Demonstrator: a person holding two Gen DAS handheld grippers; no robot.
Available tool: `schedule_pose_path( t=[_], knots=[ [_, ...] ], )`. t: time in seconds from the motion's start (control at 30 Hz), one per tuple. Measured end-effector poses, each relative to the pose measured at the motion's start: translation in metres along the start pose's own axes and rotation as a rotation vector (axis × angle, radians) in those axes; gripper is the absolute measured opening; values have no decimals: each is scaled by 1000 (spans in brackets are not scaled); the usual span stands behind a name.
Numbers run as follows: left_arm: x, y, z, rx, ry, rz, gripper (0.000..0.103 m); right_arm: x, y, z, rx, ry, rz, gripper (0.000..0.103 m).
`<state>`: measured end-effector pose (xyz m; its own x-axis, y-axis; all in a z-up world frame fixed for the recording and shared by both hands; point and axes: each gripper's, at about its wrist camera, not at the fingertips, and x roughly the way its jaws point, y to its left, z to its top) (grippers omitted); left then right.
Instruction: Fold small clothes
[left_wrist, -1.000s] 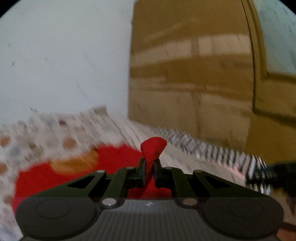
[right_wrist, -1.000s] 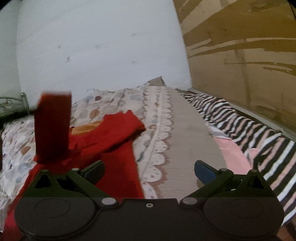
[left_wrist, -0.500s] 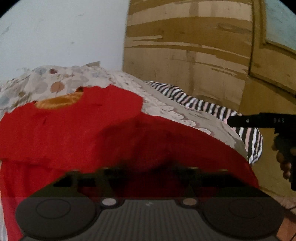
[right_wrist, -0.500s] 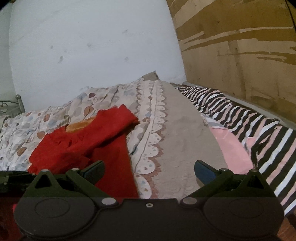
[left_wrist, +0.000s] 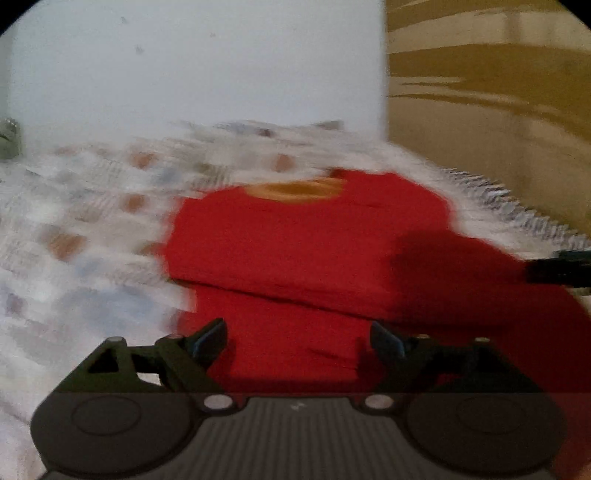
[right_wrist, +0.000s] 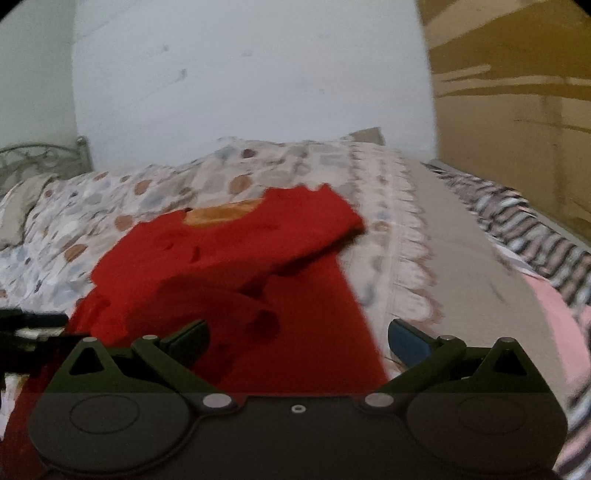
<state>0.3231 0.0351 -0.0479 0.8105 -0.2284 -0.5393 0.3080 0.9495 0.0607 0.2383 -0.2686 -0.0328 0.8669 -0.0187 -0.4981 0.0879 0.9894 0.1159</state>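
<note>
White wall and a patterned bedsheet (right_wrist: 155, 192) are filling my 2 views. I am seeing the red shirt (right_wrist: 236, 240) lying folded over on the sheet. My left gripper (left_wrist: 297, 338) has just been opening its jaws, nothing between them; my right gripper (right_wrist: 297, 336) is gaping wide, empty. I am reading no labels; the left view is blurring.

- A red shirt (left_wrist: 314, 251) (right_wrist: 236, 254) lay spread on the bed, with an orange-yellow lining showing at its neck opening at the far end.
- Its upper part was folded over the lower part, leaving a fold edge running across the cloth.
- The near part lay flat, reaching toward the cameras.
- The cloth showed small creases and was blurred in the left wrist view.
</note>
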Motion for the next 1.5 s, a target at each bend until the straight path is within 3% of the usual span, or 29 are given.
schedule_pose_path(
  t=[0.1, 0.17, 0.43, 0.73, 0.9, 1.17, 1.23, 1.37, 1.5],
  knots=[
    [24, 22, 5, 66, 13, 152, 90, 19, 16, 8, -27, 19, 39, 102],
    [41, 34, 9, 91, 20, 209, 90, 32, 26, 12, -44, 30, 47, 102],
    [107, 49, 25, 180, -20, 260, 91, 68, 41, 14, -24, 66, 53, 102],
    [128, 67, 36, 172, -109, 437, 87, 80, 40, 4, -26, 107, 32, 103],
    [123, 94, 33, 35, -109, 413, 87, 81, 42, 1, -42, 107, 24, 103],
    [119, 95, 24, 8, -1, 402, 87, 82, 42, 0, -43, 106, 25, 103],
    [103, 97, 18, -35, 2, 381, 89, 79, 41, 1, -36, 93, 33, 103],
    [45, 98, -5, -159, -64, 307, 101, 40, 26, 1, 4, -89, 90, 103],
    [-14, 87, -32, -243, -66, 168, 102, 13, 12, -4, -111, -95, 4, 103]
  ],
)
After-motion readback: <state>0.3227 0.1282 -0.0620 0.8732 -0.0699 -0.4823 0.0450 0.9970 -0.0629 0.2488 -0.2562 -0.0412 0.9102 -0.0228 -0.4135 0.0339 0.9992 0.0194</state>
